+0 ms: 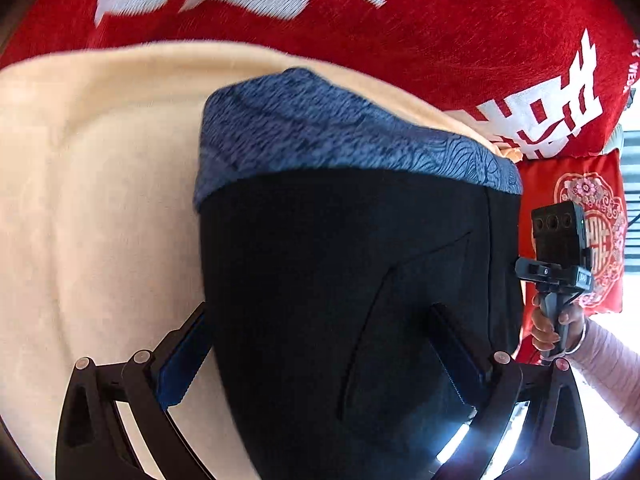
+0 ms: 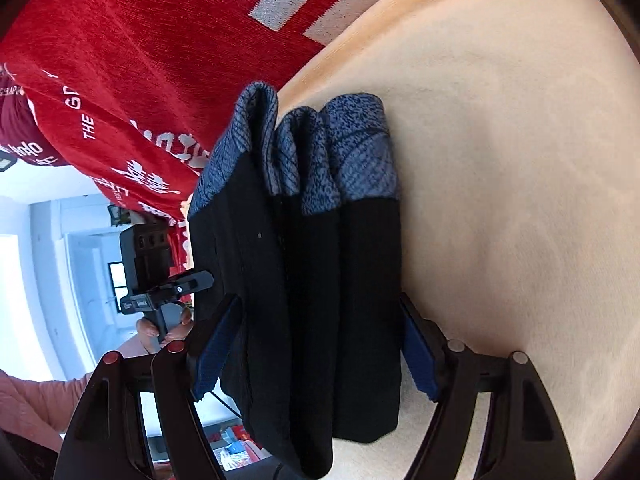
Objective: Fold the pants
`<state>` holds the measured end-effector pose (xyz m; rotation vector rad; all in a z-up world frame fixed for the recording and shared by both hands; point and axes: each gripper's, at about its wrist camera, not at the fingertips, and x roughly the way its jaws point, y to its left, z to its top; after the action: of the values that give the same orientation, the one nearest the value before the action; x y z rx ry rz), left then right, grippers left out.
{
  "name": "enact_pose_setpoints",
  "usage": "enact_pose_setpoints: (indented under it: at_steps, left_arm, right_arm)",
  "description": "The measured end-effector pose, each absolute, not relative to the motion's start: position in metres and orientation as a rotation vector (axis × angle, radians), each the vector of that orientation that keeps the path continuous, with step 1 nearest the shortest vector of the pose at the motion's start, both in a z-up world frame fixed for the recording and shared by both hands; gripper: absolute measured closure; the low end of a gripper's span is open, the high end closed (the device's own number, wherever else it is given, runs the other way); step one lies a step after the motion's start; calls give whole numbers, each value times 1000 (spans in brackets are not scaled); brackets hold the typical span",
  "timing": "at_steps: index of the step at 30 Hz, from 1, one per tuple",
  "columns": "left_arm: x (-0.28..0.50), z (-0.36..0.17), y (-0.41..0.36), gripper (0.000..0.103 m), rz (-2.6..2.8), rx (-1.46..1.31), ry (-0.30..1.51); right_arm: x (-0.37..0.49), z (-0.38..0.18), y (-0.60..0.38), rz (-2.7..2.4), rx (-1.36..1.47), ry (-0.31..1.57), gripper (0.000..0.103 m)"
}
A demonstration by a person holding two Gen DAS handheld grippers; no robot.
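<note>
The pants (image 1: 344,280) are black with a blue patterned band (image 1: 320,132) at the far end. They are folded into a thick bundle over a cream cushion (image 1: 100,180). My left gripper (image 1: 320,360) is shut on the pants, blue pads on both sides of the bundle. In the right wrist view the pants (image 2: 312,300) show several stacked layers with blue ends (image 2: 320,152). My right gripper (image 2: 320,356) is shut on that stack. The right gripper's body (image 1: 560,248) shows at the right of the left wrist view, and the left gripper's body (image 2: 152,272) at the left of the right wrist view.
A red blanket with white lettering (image 1: 400,32) lies behind the cream cushion; it also shows in the right wrist view (image 2: 140,60). A red embroidered pillow (image 1: 588,232) stands at the right. A bright room with windows (image 2: 60,260) lies beyond.
</note>
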<state>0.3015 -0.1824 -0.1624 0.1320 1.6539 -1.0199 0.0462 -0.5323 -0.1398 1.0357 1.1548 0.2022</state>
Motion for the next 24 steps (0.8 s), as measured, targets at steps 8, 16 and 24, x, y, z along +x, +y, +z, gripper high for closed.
enact_pose_setpoints:
  at_steps: [8,16,24]
  left_arm:
    - [295,-151,-168,21,-950,73,1602]
    - [273,-102,-160,35,-903,107,1520]
    - [242,-53,-118,35,-899,97,1510]
  right_arm:
    - [54,-138,-531,114,1066,1202,43]
    - [42,-103,-521,149,1100,1141,61]
    - [1,-67,-480,192,1135,1108,61]
